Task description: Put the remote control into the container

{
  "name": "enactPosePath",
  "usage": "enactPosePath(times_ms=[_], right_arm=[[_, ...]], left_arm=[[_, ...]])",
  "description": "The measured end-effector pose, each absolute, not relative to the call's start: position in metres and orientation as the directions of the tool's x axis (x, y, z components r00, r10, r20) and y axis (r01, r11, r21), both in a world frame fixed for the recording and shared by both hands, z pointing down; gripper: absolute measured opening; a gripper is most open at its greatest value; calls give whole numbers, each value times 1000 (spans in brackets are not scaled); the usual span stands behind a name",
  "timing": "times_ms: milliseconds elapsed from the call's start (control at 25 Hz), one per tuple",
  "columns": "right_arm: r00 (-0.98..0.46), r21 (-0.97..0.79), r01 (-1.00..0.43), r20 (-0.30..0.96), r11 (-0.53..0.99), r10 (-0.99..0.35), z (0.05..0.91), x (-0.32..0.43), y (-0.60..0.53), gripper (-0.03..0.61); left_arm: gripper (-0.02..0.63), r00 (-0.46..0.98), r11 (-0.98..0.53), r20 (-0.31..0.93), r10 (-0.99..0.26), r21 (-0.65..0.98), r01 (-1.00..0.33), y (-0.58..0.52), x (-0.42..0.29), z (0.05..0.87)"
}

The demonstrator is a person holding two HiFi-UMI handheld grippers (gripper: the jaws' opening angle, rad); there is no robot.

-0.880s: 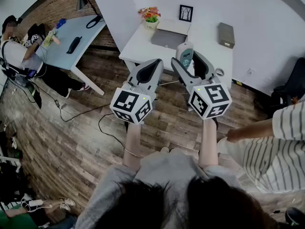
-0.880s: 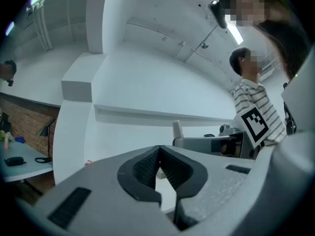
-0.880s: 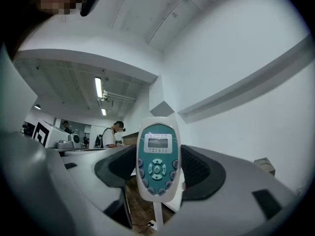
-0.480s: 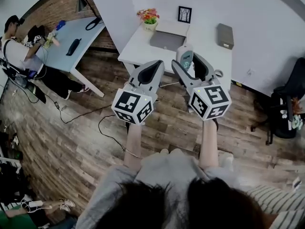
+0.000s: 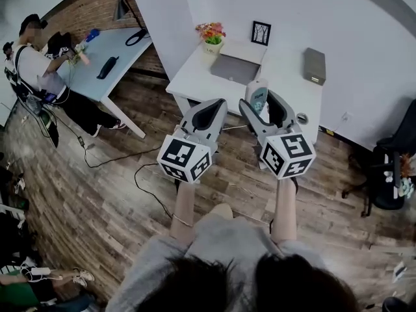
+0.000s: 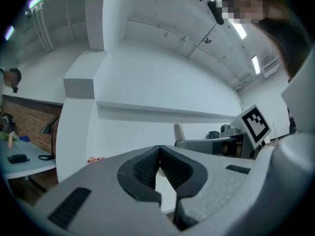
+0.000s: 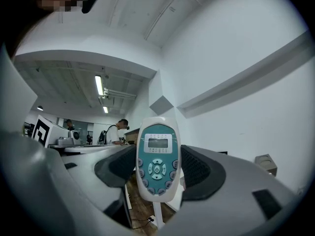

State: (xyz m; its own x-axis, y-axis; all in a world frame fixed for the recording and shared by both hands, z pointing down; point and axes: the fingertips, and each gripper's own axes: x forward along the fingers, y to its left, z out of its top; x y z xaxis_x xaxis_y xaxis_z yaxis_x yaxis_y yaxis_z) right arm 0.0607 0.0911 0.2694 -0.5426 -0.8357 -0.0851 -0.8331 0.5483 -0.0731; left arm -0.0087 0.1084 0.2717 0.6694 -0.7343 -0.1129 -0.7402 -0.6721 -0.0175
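Observation:
My right gripper [image 5: 261, 101] is shut on a white remote control [image 5: 257, 97] with a teal face. In the right gripper view the remote control [image 7: 158, 146] stands upright between the dark pads of the right gripper [image 7: 156, 170], buttons facing the camera. My left gripper [image 5: 217, 104] is beside it, shut with nothing in it; in the left gripper view the left gripper [image 6: 158, 150] has its jaws meeting at the tip. Both are held over the near edge of a white table [image 5: 195, 78]. On that table lie a flat grey tray [image 5: 235, 69] and a grey box [image 5: 314, 65].
A flower pot [image 5: 212, 32] and a small picture frame [image 5: 260, 32] stand at the table's back. A small round thing [image 5: 301, 117] sits at its near right corner. A person [image 5: 39, 70] works at a blue table [image 5: 110, 47] to the left. A black chair [image 5: 390, 171] is at the right; cables [image 5: 140, 174] cross the wooden floor.
The person in a striped shirt at the right has gone out of view. Both grippers keep their places, the remote still in the right one; the view has shifted slightly.

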Motion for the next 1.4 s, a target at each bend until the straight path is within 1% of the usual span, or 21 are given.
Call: enactPosePath(times_ms=[400, 960, 1400], right_arm=[[-539, -91, -834, -78, 545, -838, 273, 64, 42, 281], [-528, -54, -848, -6, 528, -849, 282, 54, -53, 281], [-505, -49, -862, 22, 504, -863, 293, 46, -111, 281]], left_arm=[[3, 678, -680, -103, -728, -20, -733, 56, -9, 275], [3, 703, -708, -96, -704, 19, -706, -39, -22, 284], [3, 727, -730, -75, -683, 28, -683, -100, -29, 295]])
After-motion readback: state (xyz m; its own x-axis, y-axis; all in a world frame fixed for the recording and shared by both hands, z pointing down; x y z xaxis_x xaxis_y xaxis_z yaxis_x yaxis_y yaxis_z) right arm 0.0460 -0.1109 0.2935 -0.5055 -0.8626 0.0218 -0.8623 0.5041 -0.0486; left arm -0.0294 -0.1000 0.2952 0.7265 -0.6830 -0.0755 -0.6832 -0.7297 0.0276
